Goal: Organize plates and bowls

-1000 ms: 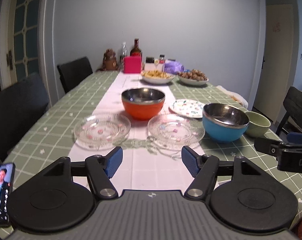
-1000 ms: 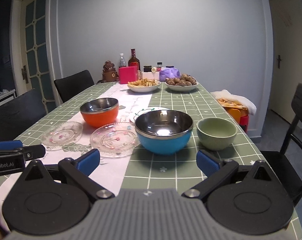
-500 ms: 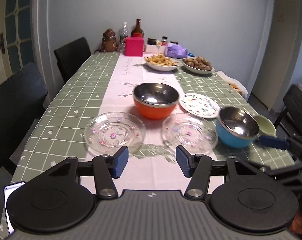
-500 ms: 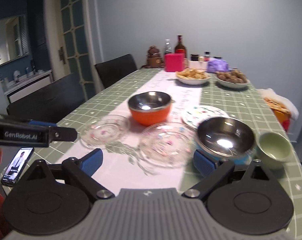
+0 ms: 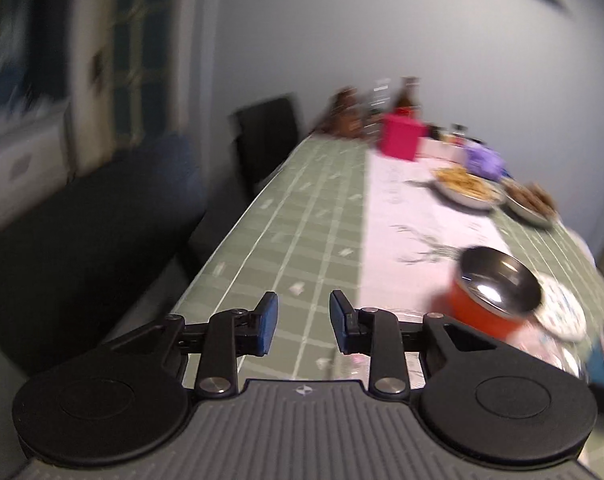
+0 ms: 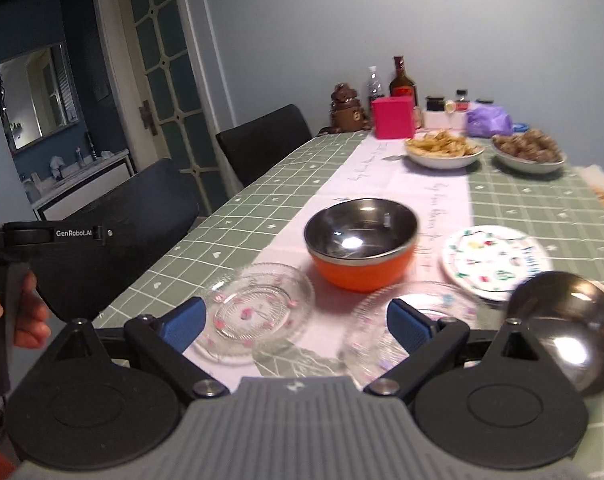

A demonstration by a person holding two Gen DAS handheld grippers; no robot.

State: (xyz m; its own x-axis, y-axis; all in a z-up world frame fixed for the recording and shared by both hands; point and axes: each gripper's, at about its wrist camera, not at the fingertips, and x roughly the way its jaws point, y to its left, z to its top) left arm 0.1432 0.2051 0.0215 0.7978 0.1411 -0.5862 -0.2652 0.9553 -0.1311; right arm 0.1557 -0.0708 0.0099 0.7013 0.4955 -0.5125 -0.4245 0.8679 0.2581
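Observation:
An orange bowl (image 6: pixel 362 250) with a steel inside sits on the white runner (image 6: pixel 422 188). Two clear glass plates lie before it, one on the left (image 6: pixel 258 312) and one on the right (image 6: pixel 386 332). A white patterned plate (image 6: pixel 494 258) lies to the right. The steel-lined blue bowl (image 6: pixel 566 328) is at the right edge. My right gripper (image 6: pixel 296 326) is open and empty above the glass plates. My left gripper (image 5: pixel 301 322) is open and empty, held over the table's left part; this view is blurred and shows the orange bowl (image 5: pixel 490 296) at right.
Two dishes of food (image 6: pixel 444 152) (image 6: pixel 528 154), a pink box (image 6: pixel 394 118), bottles and a brown figure stand at the table's far end. Black chairs (image 6: pixel 262 140) line the left side. The left gripper's body (image 6: pixel 54 236) and a hand show at left.
Both grippers have swung to the left. The left view now points at the table's left edge and chairs. The left jaws have narrowed. The green bowl has left the right view.

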